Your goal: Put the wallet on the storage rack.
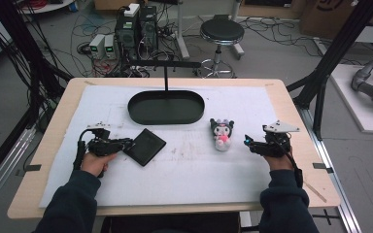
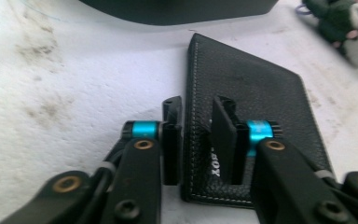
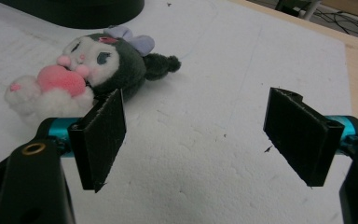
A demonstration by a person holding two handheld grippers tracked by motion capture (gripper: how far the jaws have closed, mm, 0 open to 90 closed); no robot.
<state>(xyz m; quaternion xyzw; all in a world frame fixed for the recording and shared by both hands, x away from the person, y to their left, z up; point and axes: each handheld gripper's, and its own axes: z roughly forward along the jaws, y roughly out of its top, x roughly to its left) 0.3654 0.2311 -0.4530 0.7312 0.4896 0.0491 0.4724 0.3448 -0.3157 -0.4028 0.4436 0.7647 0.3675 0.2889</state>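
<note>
- Black leather wallet [image 2: 256, 98]: embossed lettering near the stitched edge, seen upside down between the jaws in the left gripper view; the letters "OX" are legible, the remainder is hidden
- No other legible text or labels

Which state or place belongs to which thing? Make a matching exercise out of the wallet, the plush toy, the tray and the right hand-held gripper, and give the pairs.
Things:
1. black wallet
2. plush toy
3. black oval tray
4. right hand-held gripper

Places and states:
A. lies on the white sheet with a pink heart at its front
B. jaws wide apart, nothing between them
C. flat on the sheet, its edge at the jaws of the left hand-held gripper
D. at the far side of the sheet, nothing in it

Pairs: 1-C, 2-A, 3-D, 4-B
</note>
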